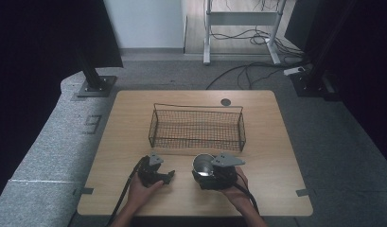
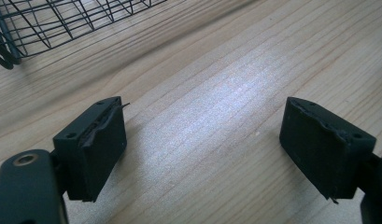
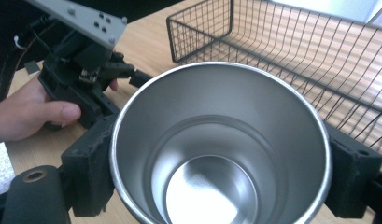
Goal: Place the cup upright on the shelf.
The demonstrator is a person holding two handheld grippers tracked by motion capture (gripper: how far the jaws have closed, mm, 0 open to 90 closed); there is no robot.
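A shiny steel cup (image 1: 203, 164) is held just above the wooden table (image 1: 276, 142), near its front edge, with my right gripper (image 1: 204, 172) shut on it. In the right gripper view the cup (image 3: 216, 154) opens toward the camera, empty inside, and black pads (image 3: 93, 163) press on both sides of its rim. My left gripper (image 1: 168, 176) rests low at the front left, held by a hand. Its jaws stand wide open (image 2: 202, 107) over bare wood with nothing between them. A black wire basket (image 1: 196, 130) stands empty behind both grippers.
The basket's corner (image 2: 39, 23) lies ahead and to the left of the left jaws. In the right gripper view the basket (image 3: 282, 51) sits just past the cup, and the left gripper (image 3: 81, 70) with its hand (image 3: 30, 112) is at the left. A small grey disc (image 1: 225, 101) lies at the table's far edge.
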